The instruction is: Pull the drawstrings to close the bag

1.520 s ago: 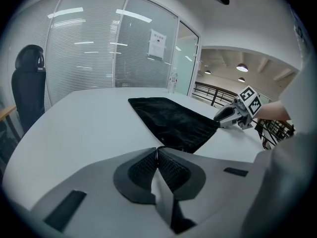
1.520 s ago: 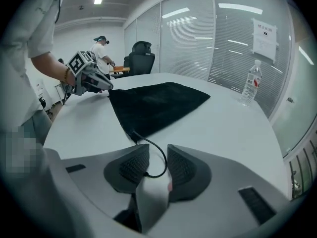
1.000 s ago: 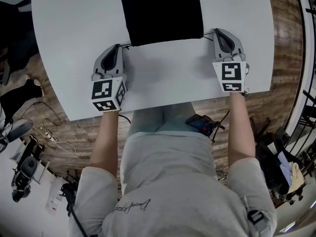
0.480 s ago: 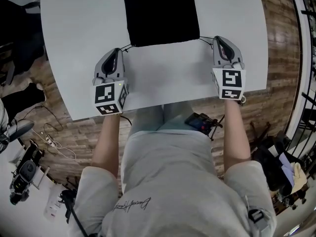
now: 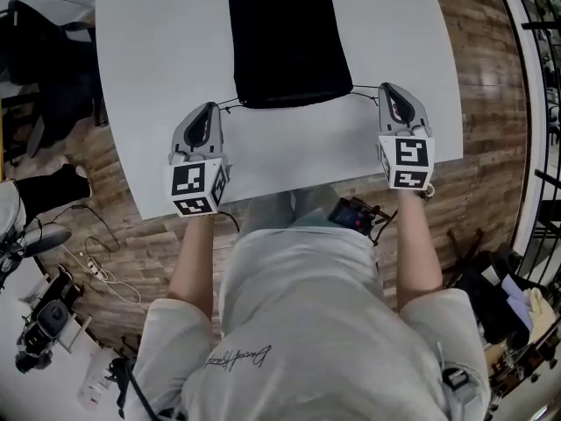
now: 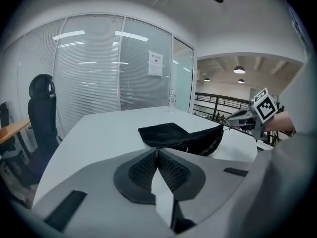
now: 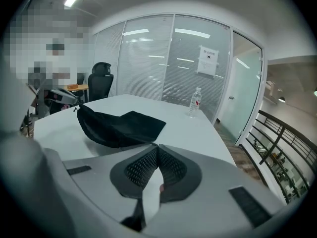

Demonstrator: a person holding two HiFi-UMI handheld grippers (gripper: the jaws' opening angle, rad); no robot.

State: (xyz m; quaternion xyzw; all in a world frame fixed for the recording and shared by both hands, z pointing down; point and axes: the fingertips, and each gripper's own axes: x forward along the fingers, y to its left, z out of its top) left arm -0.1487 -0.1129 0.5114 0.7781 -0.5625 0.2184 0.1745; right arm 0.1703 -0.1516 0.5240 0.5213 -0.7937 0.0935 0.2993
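The white table (image 5: 140, 77) stood on a wooden floor (image 5: 491, 77). The black bag (image 5: 287, 42) lay mid-table, mouth toward the person. The left gripper (image 5: 213, 109) was clamped on the left drawstring (image 5: 230, 103), and the right gripper (image 5: 388, 89) on the right drawstring (image 5: 364, 94). Both drawstrings ran taut from the bag's near corners.

Light grey short-sleeve tee (image 5: 298, 314), scribbly script print (image 5: 238, 356) that's kinda unreadable, pale grey left gripper (image 5: 213, 107) and right gripper (image 5: 387, 88), black-and-white marker cubes (image 5: 197, 189), black ribbed pads (image 6: 143, 170)

Water bottle (image 7: 196, 102) upright on white table (image 5: 149, 77); office chair (image 6: 43, 123) beside.
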